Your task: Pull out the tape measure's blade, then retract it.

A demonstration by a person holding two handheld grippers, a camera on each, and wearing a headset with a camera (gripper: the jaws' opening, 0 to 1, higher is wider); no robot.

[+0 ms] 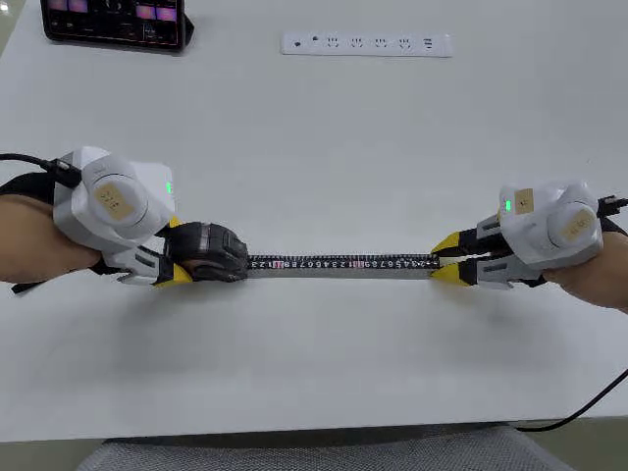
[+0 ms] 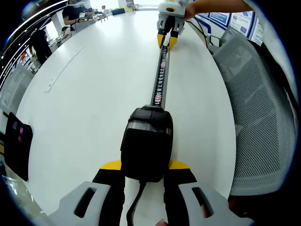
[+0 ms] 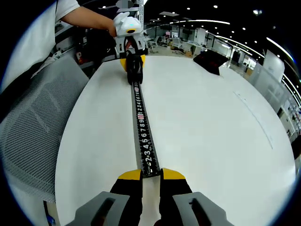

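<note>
Black tape-measure case [image 1: 208, 252] clamped in left claw [image 1: 177, 251], dark blade [image 1: 339, 263] with white numerals drawn out straight along surface [image 1: 314, 137] near its front edge, tip pinched in right claw [image 1: 444, 259]

On the table [image 1: 324, 128], the tape measure case [image 1: 211, 251] sits left, between the fingers of the left gripper [image 1: 179, 251]. Its blade [image 1: 339, 263] runs right to the right gripper [image 1: 444, 259]. Behind lie a power strip [image 1: 366, 43] and a tablet [image 1: 116, 22].
</note>
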